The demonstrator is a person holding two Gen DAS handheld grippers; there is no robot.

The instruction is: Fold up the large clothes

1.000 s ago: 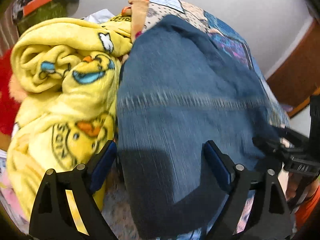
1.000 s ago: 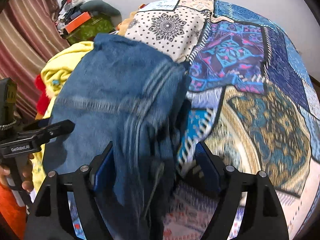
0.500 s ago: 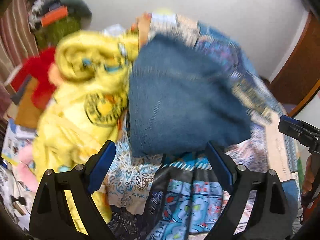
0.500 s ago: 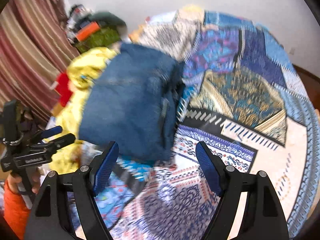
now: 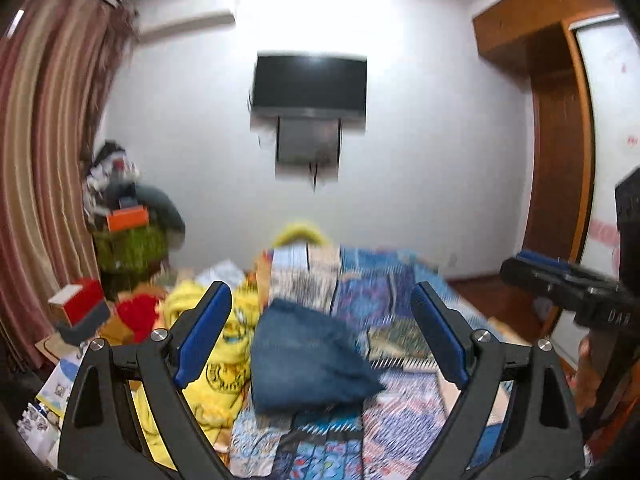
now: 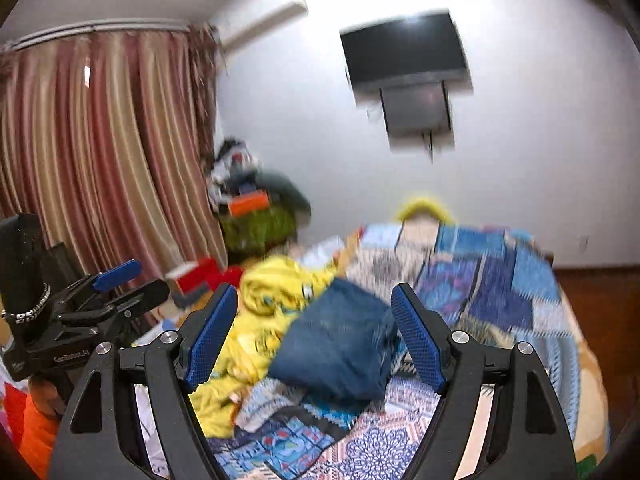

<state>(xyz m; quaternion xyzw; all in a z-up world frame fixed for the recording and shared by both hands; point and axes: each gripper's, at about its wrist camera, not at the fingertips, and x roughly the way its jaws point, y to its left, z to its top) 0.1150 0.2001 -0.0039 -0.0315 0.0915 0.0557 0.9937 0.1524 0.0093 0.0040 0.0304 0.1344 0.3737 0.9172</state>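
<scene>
Both tools have pulled back and up from the folded blue garment (image 5: 308, 360), which now lies alone at lower centre of frame on the bed (image 5: 404, 412). Left tool (image 5: 320, 336) and right tool (image 6: 316, 336) gape wide, empty. This fold looks finished.

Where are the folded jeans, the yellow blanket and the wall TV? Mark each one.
folded jeans (image 5: 308, 360), left wrist view, middle of the top face.
yellow blanket (image 6: 280, 284), right wrist view, upper bunched fold.
wall TV (image 5: 310, 82), left wrist view, centre of the dark screen.
</scene>
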